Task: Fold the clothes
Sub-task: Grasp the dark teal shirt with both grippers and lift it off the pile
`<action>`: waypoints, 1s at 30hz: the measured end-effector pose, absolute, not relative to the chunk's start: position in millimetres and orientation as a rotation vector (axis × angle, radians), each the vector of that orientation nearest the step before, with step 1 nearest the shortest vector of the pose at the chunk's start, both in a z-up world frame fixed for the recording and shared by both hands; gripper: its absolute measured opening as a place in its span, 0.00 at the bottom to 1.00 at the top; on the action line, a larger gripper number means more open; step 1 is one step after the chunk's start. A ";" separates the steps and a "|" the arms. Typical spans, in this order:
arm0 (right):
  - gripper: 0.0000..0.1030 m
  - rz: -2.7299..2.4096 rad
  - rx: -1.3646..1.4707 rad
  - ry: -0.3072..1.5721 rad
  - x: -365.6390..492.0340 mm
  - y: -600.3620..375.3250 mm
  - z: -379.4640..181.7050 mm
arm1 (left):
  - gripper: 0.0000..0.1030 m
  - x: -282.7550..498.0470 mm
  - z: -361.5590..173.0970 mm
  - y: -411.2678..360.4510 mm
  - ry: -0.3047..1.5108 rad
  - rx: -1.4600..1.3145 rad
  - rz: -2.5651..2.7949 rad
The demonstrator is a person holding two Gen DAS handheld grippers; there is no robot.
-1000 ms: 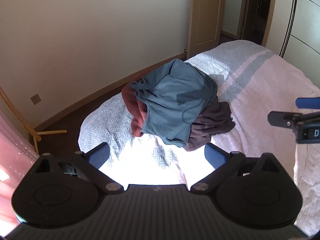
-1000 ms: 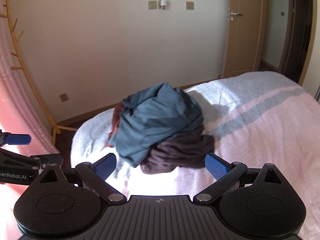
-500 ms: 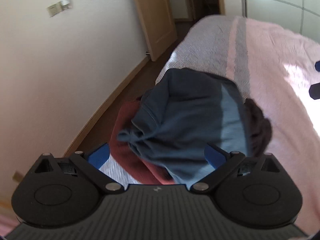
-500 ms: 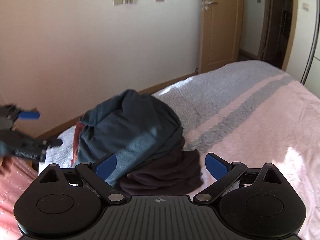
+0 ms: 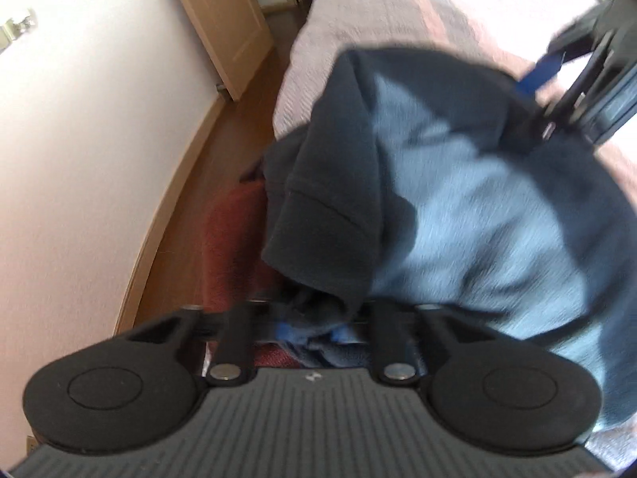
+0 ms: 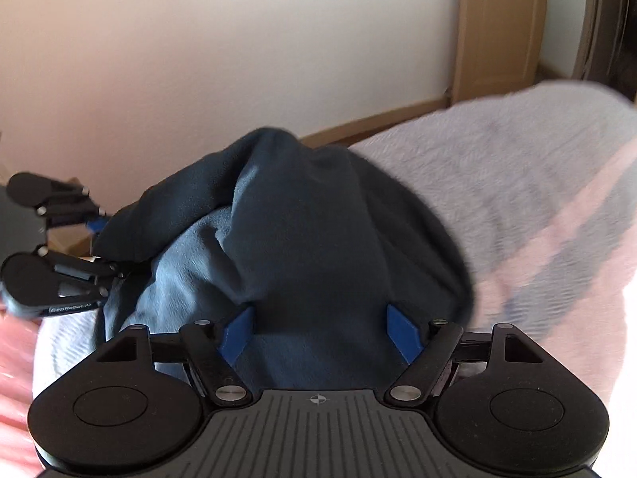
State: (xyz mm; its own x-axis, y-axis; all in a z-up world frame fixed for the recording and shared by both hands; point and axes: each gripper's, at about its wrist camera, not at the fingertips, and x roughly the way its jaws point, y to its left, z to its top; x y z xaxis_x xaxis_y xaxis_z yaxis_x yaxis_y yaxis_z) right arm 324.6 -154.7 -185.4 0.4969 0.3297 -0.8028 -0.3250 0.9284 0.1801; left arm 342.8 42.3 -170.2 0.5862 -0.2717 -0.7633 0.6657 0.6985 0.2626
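Both grippers have swooped in from a second ago: the left gripper (image 5: 308,332) now pinches the blue garment (image 5: 458,215), crumpled atop the pile on the bed (image 6: 537,183). The right gripper (image 6: 318,332) straddles it, fingers apart — looks like a lift-off for spreading.

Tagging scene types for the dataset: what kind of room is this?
Most likely a home bedroom: a bed with a striped herringbone bedspread, a pile of clothes with a blue garment on top, and a wooden door by a plain wall with switch plates, over wood flooring.
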 end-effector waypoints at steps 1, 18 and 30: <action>0.49 0.398 0.023 0.986 326.7 -157.5 -184.2 | 0.09 338.5 -161.2 45.0 0.734 0.557 -0.590; 0.11 0.086 0.213 0.772 9.0 -346.8 -52.2 | 0.07 5.8 10.7 -131.8 0.376 0.432 -1.336; 0.66 -0.436 0.414 0.911 -225.7 -481.9 -117.5 | 0.51 -106.5 -87.1 -230.0 0.604 0.737 -1.535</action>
